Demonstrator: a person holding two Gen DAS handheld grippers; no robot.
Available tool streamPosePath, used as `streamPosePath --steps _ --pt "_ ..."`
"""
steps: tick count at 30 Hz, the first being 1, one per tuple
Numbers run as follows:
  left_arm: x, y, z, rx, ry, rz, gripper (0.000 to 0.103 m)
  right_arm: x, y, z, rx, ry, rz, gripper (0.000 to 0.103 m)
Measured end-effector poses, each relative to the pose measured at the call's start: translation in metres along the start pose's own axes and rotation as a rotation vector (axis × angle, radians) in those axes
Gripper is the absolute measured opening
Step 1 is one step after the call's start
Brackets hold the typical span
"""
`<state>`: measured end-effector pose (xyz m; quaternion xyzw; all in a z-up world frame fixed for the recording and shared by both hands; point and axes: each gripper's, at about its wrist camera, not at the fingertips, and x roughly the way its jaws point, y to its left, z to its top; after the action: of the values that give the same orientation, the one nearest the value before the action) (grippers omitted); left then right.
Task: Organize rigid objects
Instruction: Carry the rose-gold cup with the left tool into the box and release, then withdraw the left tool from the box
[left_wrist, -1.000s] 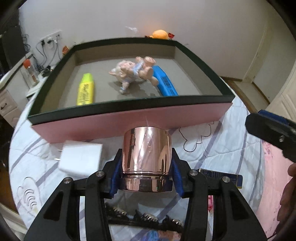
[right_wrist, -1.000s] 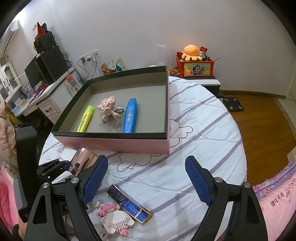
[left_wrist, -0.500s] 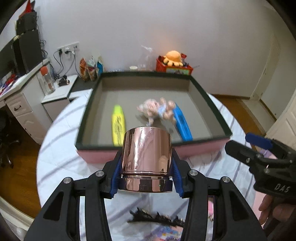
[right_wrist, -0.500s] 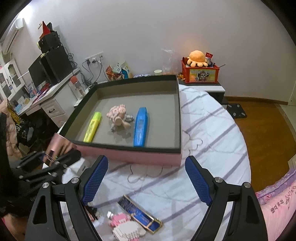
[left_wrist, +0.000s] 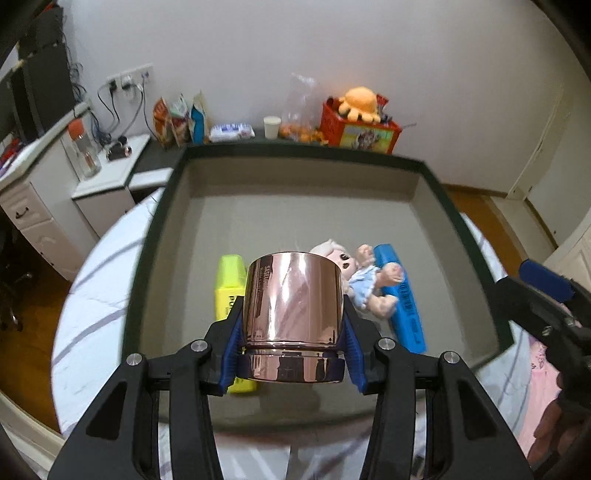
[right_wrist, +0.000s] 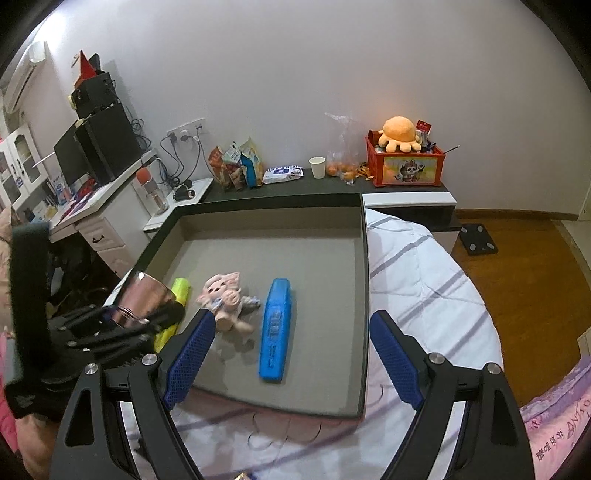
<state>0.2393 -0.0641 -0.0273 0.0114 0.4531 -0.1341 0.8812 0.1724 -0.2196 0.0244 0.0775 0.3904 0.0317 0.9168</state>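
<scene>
My left gripper (left_wrist: 293, 354) is shut on a shiny rose-gold cup (left_wrist: 293, 302) and holds it in the air over the near part of the dark-rimmed tray (left_wrist: 436, 184). The cup also shows at the left of the right wrist view (right_wrist: 142, 299). In the tray (right_wrist: 364, 295) lie a yellow highlighter (left_wrist: 231, 280), a small pink doll (right_wrist: 225, 299) and a blue case (right_wrist: 275, 328). My right gripper (right_wrist: 291, 362) is open and empty, above the tray's near edge.
The tray rests on a round bed with a white striped cover (right_wrist: 424, 280). Behind it a dark shelf (right_wrist: 280, 188) carries snack bags, a paper cup and a red box with an orange plush (right_wrist: 402, 162). A white desk (right_wrist: 99, 221) stands to the left.
My left gripper has lifted the cup from the bed cover and carried it forward over the tray. The right gripper has risen and moved toward the tray, still open.
</scene>
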Motion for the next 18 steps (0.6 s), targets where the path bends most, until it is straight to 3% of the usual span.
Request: streamPosePath --steps 7,9,11,15,18 --pt "0.031 0.003 -0.002 -0.012 0.066 0.012 0.051 0.023 -0.008 0.002 0.007 0.038 0.005 0.087" --pt "0.033 0.003 -0.002 -0.013 0.066 0.046 0.071 0.026 -0.008 0.002 0.009 0.046 0.007 0.087" --pt "0.032 0.004 -0.003 -0.014 0.053 0.063 0.083 0.027 -0.006 0.001 0.009 0.049 0.007 0.087" --pt "0.027 0.004 -0.004 -0.016 0.049 0.051 0.086 0.024 -0.004 -0.001 0.004 0.049 0.007 0.087" --pt "0.019 0.000 -0.005 0.000 0.034 0.085 0.093 0.020 -0.003 -0.003 0.002 0.045 0.007 0.087"
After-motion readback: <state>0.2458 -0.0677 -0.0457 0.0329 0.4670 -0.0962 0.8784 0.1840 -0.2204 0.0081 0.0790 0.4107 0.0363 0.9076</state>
